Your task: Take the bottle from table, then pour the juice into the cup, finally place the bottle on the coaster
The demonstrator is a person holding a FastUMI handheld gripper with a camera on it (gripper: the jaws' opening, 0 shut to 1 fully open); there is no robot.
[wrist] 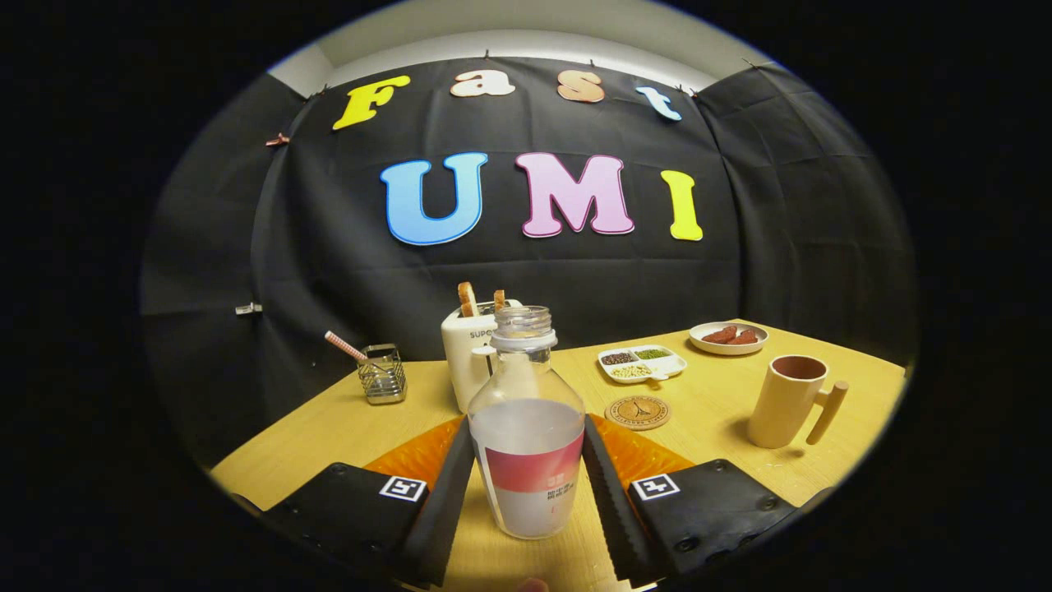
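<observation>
Gripper (527,460): fingers stand on either side of the bottle (527,436), at label height. The inner faces appear to touch the bottle's sides, left and right. Judged a pinch on the bottle, though how firm the contact is cannot be read.

Bottle: clear, cap off, mouth open, upright between the fingers. Pale liquid fills it to about the shoulder. Its base seems to rest on the table (329,432), or sits just above it; cannot tell which.

Beyond the fingers, just past the bottle and slightly right: round coaster (638,412), flat on the table, nothing on it. Farther right, well apart from the gripper: cup (787,400), upright, handle turned away to the right. Its inside looks dark; no liquid can be made out in it.

Behind the bottle: toaster (468,349) with slices in its slots. Left of that, a wire holder (383,378) with a straw. Further back right, a divided dish (642,363) of grains and a small plate (728,338) with food.

Progress, as judged: step one is at the grasp stage, lift not confirmed. Pouring is not yet done, since the bottle's level is high and the cup looks dry. Placing on the coaster is left.
</observation>
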